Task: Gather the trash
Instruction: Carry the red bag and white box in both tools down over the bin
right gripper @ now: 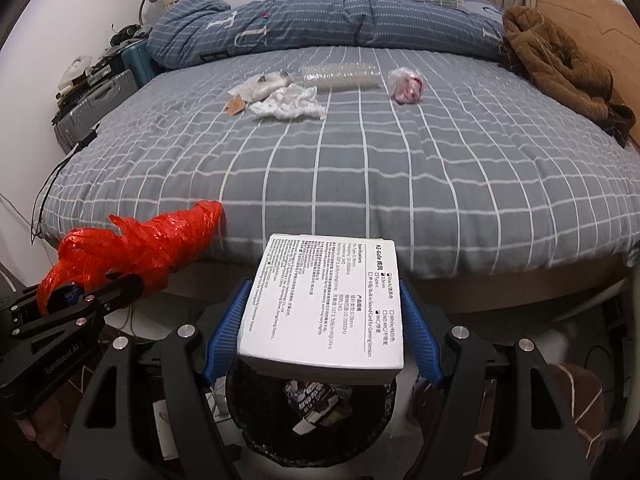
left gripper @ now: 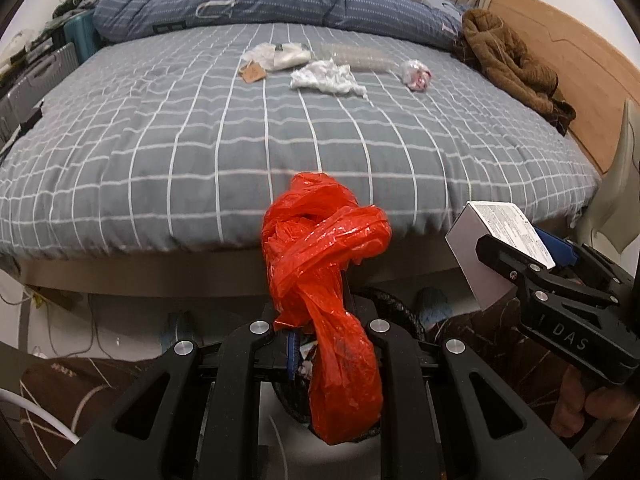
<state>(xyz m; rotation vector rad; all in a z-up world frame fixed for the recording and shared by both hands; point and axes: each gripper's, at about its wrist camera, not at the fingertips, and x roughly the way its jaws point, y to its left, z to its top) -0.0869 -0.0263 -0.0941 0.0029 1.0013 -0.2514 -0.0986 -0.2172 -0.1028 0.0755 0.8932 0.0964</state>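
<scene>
Left hand-held gripper (left gripper: pixel 308 340): jaws nearly closed, pinching a knotted red plastic bag (left gripper: pixel 320 272). Bag sticks up at centre of the left wrist view, lower end hanging over the black bin (left gripper: pixel 404 312) at the bottom of frame. In the right wrist view the same bag shows at lower left, clamped in the left tool.

Right hand-held gripper (right gripper: pixel 324 312): jaws held apart on a white printed box (right gripper: pixel 324 304), blue pads (right gripper: pixel 226 332) pressing both its long sides. Box sits lower centre of the right wrist view, directly above the round black bin, which has printed wrappers (right gripper: pixel 316 400) inside. In the left wrist view the box is at the right edge, gripped by the right tool.

Remaining trash on the bed (right gripper: pixel 400 184), upper centre of both views:
- crumpled white tissue (right gripper: pixel 290 106)
- white plastic wrapper (right gripper: pixel 262 84) just behind the tissue, touching it
- small brown tag (right gripper: pixel 236 106) beside the tissue, to its left
- clear ribbed plastic tray (right gripper: pixel 340 76) behind and to the right of the tissue
- small clear bag with pink contents (right gripper: pixel 406 86) apart to the right

Also on the bed: rolled blue duvet (right gripper: pixel 320 24) along the top, brown coat (right gripper: pixel 560 64) at upper right. Suitcases (right gripper: pixel 96 100) at upper left beside the bed.
</scene>
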